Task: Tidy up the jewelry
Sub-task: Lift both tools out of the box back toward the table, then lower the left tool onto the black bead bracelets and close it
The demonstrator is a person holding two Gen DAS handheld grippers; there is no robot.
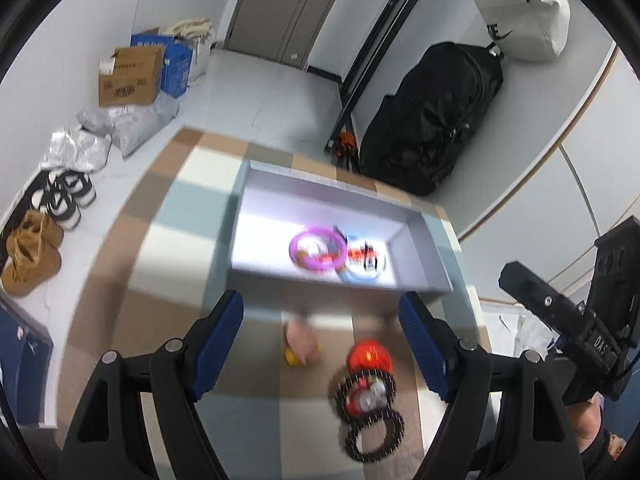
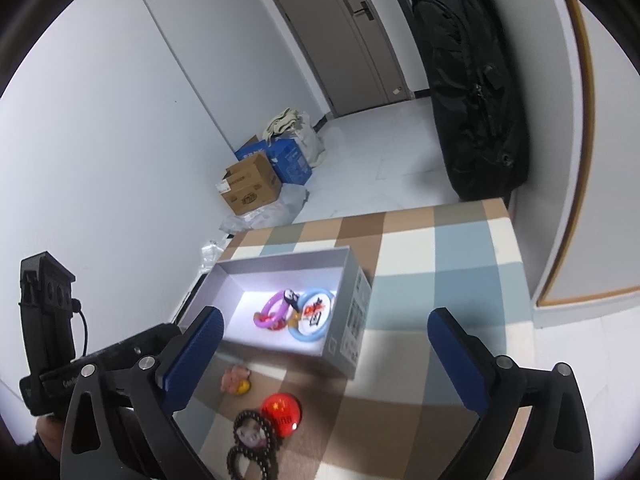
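My left tongs (image 1: 320, 344) and right tongs (image 2: 324, 356) both gape wide, holding nothing. The grey box (image 2: 352, 320) on the table (image 2: 440, 264) holds a purple ring (image 2: 272, 312) and blue ring (image 2: 314, 316); the red badge (image 2: 281, 414) and black bead bracelet (image 2: 252, 444) lie outside it, toward the table's near edge.

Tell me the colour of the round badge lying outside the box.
Red, with small yellow stars; the round badge shows sharpest in the right wrist view.
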